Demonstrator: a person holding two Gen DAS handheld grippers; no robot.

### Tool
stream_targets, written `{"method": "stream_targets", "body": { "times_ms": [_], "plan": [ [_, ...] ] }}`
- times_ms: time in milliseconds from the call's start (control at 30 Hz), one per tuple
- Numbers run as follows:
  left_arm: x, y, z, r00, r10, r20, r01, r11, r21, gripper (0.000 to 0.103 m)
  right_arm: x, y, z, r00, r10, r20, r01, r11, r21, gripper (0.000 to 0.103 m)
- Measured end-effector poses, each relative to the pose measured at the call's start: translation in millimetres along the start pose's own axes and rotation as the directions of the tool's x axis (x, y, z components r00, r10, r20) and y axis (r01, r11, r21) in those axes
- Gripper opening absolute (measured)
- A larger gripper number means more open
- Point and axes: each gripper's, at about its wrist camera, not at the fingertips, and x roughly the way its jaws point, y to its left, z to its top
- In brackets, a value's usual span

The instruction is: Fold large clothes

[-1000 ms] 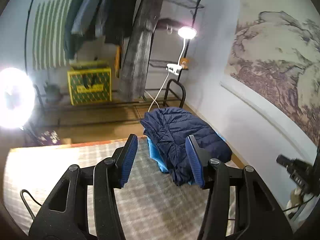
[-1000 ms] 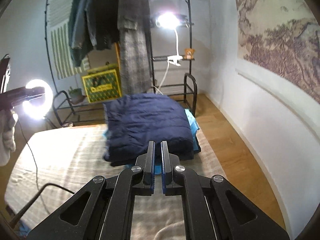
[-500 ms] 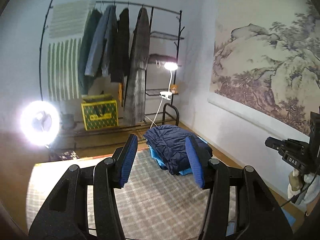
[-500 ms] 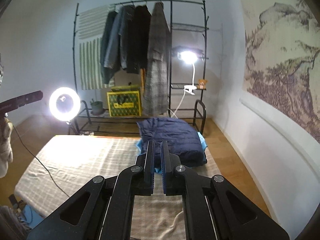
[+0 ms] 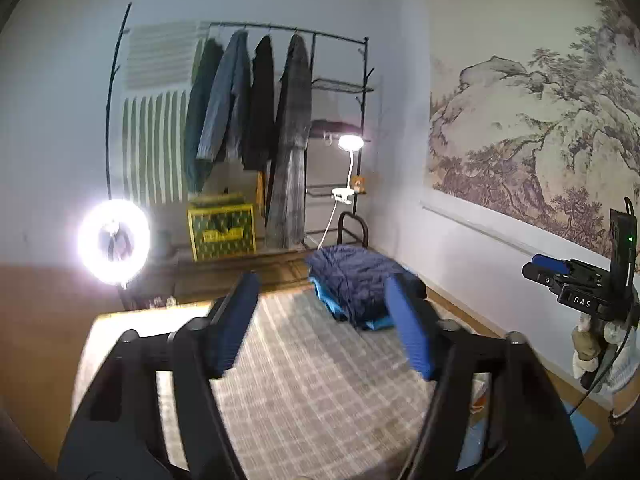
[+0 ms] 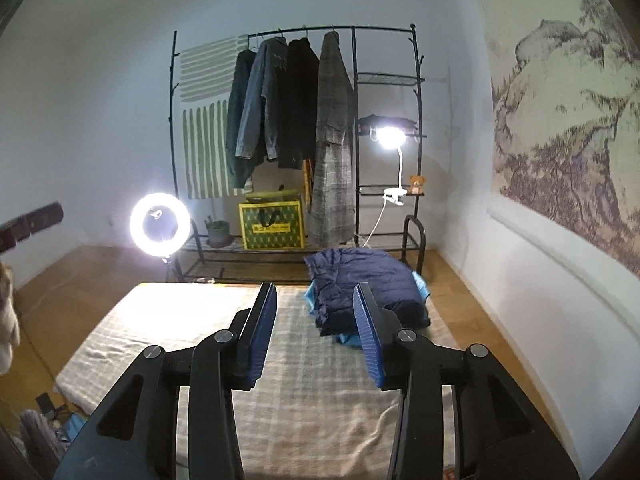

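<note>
A: Left wrist view. The left claw (image 5: 322, 322) has its jaws well apart, just been opening, nothing between the blue pads (image 5: 410, 340). The navy quilted jacket (image 5: 352, 276) lies folded on the far right corner of the bed (image 5: 304, 392), on top of a light blue garment (image 5: 328, 300).

B: Noted. The right claw?

A: Visible at the right edge (image 5: 546, 268), held in a gloved hand (image 5: 592, 344); from here I cannot tell how its jaws stand.

B: Right wrist view, then.

A: The right claw (image 6: 316, 320) has its jaws apart, just been opening, empty. It sits over the checked cover of the bed (image 6: 168, 320), well short of the navy quilted jacket (image 6: 368, 284). The light blue garment (image 6: 420, 282) shows at the jacket's edges.

B: Background?

A: Clothes rack (image 6: 296, 120) with hanging coats beyond the bed's far edge, ring light (image 6: 160, 224) at its left, clip lamp (image 6: 392, 138) lit at its right.
</note>
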Motion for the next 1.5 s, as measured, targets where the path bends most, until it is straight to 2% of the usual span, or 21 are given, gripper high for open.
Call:
{"method": "stream_targets", "body": {
  "times_ms": [67,167,267,333,367,400,467,533,600,633,700,833,933,1100,1500],
  "plan": [
    [7,3,-18,1.0,0.01,-0.025,-0.01,1.0,0.003,0.071,4,4,-11,1.0,-0.028,0.0,0.028,1.0,-0.006,0.057],
    [18,4,-43,0.998,0.013,-0.058,-0.013,1.0,0.008,0.073,12,9,-24,0.998,-0.054,-0.011,0.053,0.998,-0.014,0.059],
    [35,6,-67,0.995,0.013,-0.095,-0.013,1.0,0.004,0.075,31,9,-39,0.998,-0.06,-0.033,0.06,0.998,0.0,0.067],
    [47,7,-81,0.994,0.011,-0.111,-0.011,1.0,-0.006,0.076,40,12,-47,0.996,-0.079,-0.044,0.079,0.997,-0.005,0.068],
    [52,7,-87,0.993,0.009,-0.118,-0.011,1.0,-0.011,0.08,47,13,-52,0.995,-0.09,-0.052,0.089,0.996,-0.011,0.069],
    [58,8,-92,0.992,0.007,-0.125,-0.009,1.0,-0.014,0.084,53,14,-55,0.994,-0.096,-0.058,0.096,0.995,-0.014,0.072],
    [67,8,-102,0.992,0.011,-0.127,-0.012,1.0,-0.007,0.086,67,16,-65,0.992,-0.109,-0.069,0.109,0.994,-0.008,0.08],
    [74,7,-108,0.992,0.014,-0.126,-0.014,1.0,0.0,0.089,75,17,-73,0.991,-0.117,-0.072,0.117,0.993,0.0,0.081],
    [81,8,-115,0.992,0.008,-0.124,-0.009,1.0,-0.005,0.102,88,17,-81,0.989,-0.12,-0.084,0.122,0.992,0.014,0.081],
    [85,9,-119,0.993,0.008,-0.117,-0.009,1.0,-0.01,0.103,92,18,-84,0.989,-0.123,-0.087,0.125,0.992,0.016,0.081],
    [91,11,-126,0.993,0.025,-0.113,-0.026,1.0,-0.008,0.103,103,18,-91,0.987,-0.134,-0.093,0.136,0.991,0.019,0.082],
    [111,11,-139,0.98,0.043,-0.192,-0.038,0.999,0.03,0.103,120,19,-103,0.984,-0.148,-0.1,0.149,0.989,0.006,0.082],
    [120,13,-148,0.977,0.04,-0.211,-0.037,0.999,0.018,0.103,131,21,-112,0.984,-0.143,-0.109,0.143,0.99,-0.008,0.082],
    [136,14,-160,0.964,0.058,-0.261,-0.054,0.998,0.024,0.103,147,23,-115,0.983,-0.086,-0.161,0.091,0.996,0.023,0.082],
    [143,17,-168,0.952,0.08,-0.297,-0.075,0.997,0.029,0.103,159,26,-115,0.981,-0.079,-0.178,0.089,0.995,0.047,0.082]
  ]
}}
